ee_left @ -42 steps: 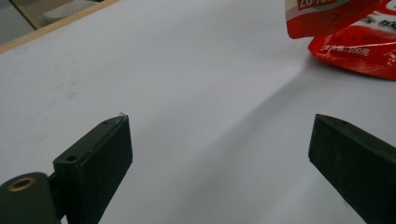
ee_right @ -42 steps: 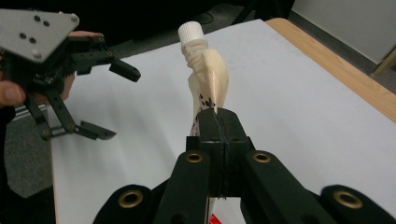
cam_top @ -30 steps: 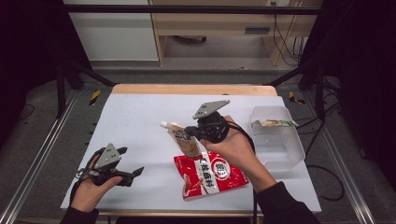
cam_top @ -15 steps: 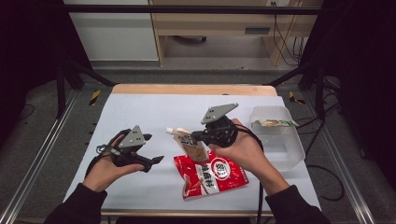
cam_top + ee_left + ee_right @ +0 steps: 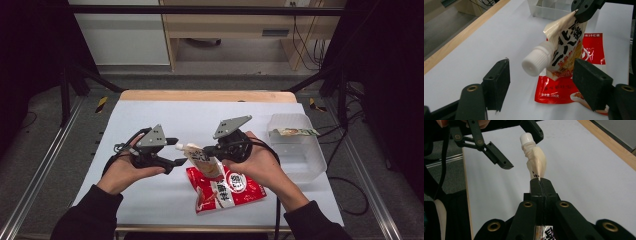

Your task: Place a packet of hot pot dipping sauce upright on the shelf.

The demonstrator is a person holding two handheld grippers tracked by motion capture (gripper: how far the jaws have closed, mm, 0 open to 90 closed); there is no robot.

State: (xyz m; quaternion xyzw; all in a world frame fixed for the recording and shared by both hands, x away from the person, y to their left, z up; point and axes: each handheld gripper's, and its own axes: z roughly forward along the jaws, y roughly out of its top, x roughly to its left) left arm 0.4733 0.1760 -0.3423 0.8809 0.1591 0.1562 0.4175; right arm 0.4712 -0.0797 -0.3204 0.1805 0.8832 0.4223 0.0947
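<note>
Spouted pouch held up for its cap

Nearest me, a flat red foil packet (image 5: 225, 187) lies on the white table (image 5: 150, 115). My right gripper (image 5: 212, 150) pinches a cream spouted pouch (image 5: 202, 159) above it; my left gripper (image 5: 541, 82), jaws spread, frames its white screw cap (image 5: 535, 62), ungripped. Far right sits a clear plastic tub (image 5: 300, 150). Cap work remains, I judge.

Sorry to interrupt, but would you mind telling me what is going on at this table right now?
A person works with a gripper in each hand. The right gripper is shut on a spouted pouch, holding it in the air above a red packet that lies on the table. The left gripper is open, its jaws either side of the pouch's white cap without touching it. A clear plastic tub sits to the right.
</note>
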